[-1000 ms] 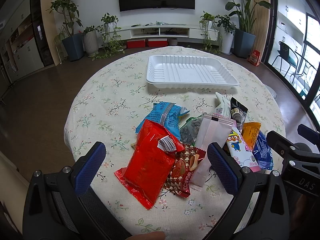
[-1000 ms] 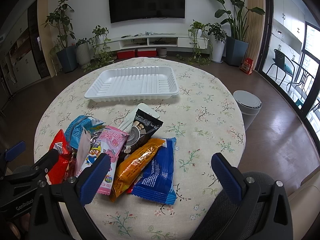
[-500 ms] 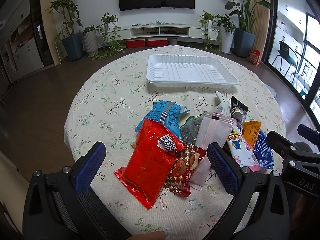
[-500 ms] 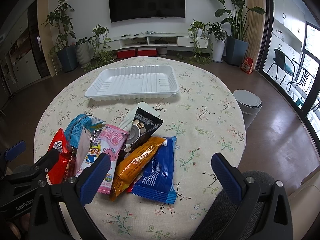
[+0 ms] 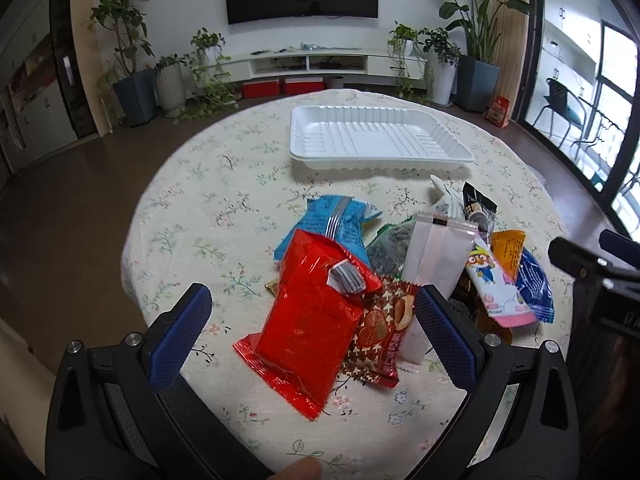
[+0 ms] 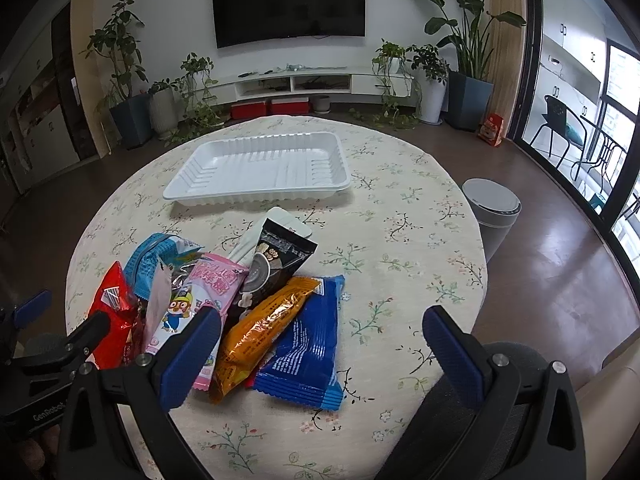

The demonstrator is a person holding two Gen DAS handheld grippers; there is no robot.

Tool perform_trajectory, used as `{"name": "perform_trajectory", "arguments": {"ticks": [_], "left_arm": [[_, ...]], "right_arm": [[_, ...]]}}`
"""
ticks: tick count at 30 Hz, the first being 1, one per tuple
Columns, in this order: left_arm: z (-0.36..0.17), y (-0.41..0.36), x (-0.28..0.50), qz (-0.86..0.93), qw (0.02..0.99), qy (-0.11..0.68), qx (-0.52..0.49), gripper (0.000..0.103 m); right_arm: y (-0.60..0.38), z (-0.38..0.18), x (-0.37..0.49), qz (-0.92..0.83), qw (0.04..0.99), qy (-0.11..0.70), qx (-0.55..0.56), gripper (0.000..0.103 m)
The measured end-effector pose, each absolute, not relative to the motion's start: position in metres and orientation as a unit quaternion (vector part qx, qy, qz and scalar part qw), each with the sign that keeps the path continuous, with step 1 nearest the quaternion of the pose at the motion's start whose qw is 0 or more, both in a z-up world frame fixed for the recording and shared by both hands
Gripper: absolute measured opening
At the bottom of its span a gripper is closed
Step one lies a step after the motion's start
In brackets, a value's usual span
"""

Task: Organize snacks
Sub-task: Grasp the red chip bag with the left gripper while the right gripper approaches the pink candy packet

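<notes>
A heap of snack packets lies on the round floral table (image 5: pixel 208 208). In the left wrist view a red packet (image 5: pixel 312 316) lies nearest, with a light blue packet (image 5: pixel 332 224), a brown biscuit packet (image 5: pixel 380 332) and a white-backed pink packet (image 5: pixel 432 252) around it. My left gripper (image 5: pixel 312 328) hovers open over the red packet. In the right wrist view an orange packet (image 6: pixel 264 328), a dark blue packet (image 6: pixel 308 344), a black packet (image 6: pixel 276 260) and the pink packet (image 6: pixel 200 300) lie ahead. My right gripper (image 6: pixel 320 348) is open above them. An empty white tray (image 6: pixel 260 168) sits behind the heap.
A grey lidded bin (image 6: pixel 492 212) stands on the floor right of the table. Potted plants (image 6: pixel 128 80), a TV (image 6: pixel 288 4) and a low white shelf line the far wall. Each gripper shows at the edge of the other's view.
Both grippers have crept slightly forward over the heap. The packets and tray have not moved.
</notes>
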State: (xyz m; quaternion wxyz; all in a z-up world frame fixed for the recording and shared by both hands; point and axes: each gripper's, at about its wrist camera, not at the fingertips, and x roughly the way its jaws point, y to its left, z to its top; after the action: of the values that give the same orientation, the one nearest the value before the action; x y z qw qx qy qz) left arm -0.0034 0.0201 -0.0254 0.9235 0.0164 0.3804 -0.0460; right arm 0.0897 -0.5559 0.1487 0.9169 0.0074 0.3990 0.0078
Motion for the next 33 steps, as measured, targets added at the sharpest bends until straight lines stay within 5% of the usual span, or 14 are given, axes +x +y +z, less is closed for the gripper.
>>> {"name": "perform_trajectory", "arguments": {"ticks": [22,30,33], "left_arm": [[-0.046,0.049,0.021,-0.117,0.899,0.419,0.053,0.097],[-0.059,0.039,0.042,-0.159,0.874,0.452,0.074,0.085],[-0.065,0.040,0.051,-0.172,0.865,0.467,0.057,0.059]], "right_arm": [[-0.584,0.141,0.105,0.039,0.914,0.398,0.064,0.103],[-0.592,0.131,0.111,0.046,0.903,0.415,0.099,0.102],[-0.591,0.130,0.112,0.047,0.902,0.418,0.098,0.101]]}}
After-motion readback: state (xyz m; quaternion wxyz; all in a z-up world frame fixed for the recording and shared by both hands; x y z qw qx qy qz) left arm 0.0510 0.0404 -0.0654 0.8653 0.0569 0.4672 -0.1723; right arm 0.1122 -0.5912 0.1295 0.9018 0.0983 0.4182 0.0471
